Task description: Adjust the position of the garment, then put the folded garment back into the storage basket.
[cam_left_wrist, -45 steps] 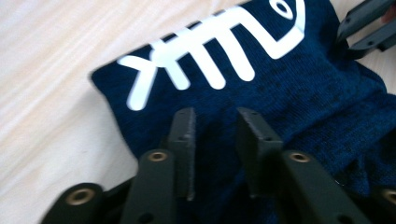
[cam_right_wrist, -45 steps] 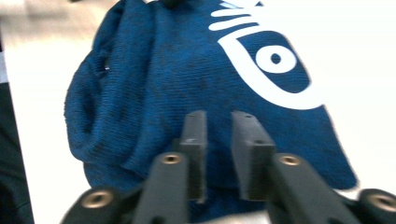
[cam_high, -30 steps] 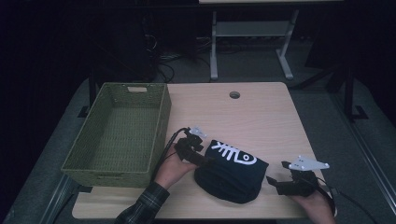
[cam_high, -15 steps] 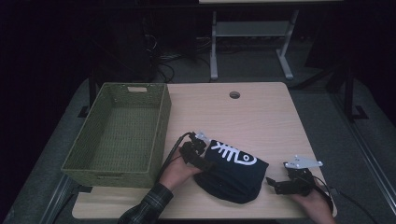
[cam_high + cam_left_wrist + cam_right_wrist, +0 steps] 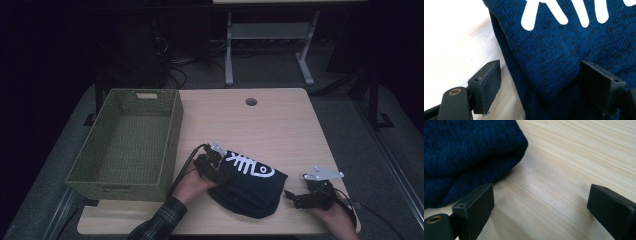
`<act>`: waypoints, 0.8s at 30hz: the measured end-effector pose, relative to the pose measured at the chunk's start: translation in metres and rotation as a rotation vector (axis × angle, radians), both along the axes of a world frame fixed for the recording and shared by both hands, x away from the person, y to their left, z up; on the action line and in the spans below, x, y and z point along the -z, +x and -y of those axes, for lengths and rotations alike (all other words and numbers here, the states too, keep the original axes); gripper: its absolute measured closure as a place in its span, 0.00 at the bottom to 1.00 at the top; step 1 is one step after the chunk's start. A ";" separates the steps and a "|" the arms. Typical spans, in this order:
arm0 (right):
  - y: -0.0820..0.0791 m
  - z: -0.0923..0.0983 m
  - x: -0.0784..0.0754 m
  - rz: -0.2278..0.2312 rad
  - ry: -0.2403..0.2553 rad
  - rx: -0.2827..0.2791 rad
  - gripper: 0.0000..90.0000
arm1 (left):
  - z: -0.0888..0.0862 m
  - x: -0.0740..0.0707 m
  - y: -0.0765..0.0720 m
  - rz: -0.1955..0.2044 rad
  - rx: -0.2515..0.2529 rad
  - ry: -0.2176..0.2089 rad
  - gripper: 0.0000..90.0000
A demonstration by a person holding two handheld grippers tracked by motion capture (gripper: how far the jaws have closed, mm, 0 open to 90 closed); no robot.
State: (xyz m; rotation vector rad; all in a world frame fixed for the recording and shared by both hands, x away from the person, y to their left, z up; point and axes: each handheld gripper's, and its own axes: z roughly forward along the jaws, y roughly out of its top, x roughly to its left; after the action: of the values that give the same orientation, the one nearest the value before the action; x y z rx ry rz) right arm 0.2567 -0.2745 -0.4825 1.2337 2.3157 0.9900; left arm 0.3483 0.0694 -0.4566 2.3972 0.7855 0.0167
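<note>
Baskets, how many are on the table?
1. The green woven basket sits at the table's left side, beside the folded dark blue sweater. Nothing shows inside it, though its near wall hides a bit of the bottom.

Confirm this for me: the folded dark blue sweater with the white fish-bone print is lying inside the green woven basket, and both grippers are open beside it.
Not quite. The sweater lies on the wooden table, to the right of the green woven basket, not inside it; the high view shows this. The rest holds: the left gripper and the right gripper are both open beside it.
</note>
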 end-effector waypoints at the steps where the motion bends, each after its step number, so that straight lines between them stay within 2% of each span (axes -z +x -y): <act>1: 0.000 0.000 0.000 0.000 0.000 0.000 0.07 | -0.001 -0.001 0.000 0.004 0.015 0.014 0.22; 5: 0.000 0.000 0.000 0.001 0.000 0.000 0.07 | 0.000 -0.002 -0.001 -0.010 0.023 0.001 0.29; 10: 0.001 0.000 0.000 0.000 0.001 0.000 0.07 | 0.000 -0.001 -0.001 -0.040 0.042 -0.043 0.46; 16: 0.001 0.000 0.000 0.000 0.000 0.000 0.07 | 0.001 -0.001 0.002 -0.078 0.064 -0.065 0.63; 20: 0.001 0.000 0.000 0.000 0.000 0.000 0.07 | 0.002 -0.002 0.004 -0.103 0.073 -0.058 0.72; 24: 0.001 0.000 0.000 0.000 0.001 0.000 0.07 | 0.001 -0.001 0.007 -0.126 0.075 -0.061 0.77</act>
State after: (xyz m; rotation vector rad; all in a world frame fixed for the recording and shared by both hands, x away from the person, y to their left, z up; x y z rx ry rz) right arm 0.2573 -0.2741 -0.4827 1.2341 2.3149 0.9915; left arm 0.3552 0.0681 -0.4552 2.3855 0.7419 -0.1872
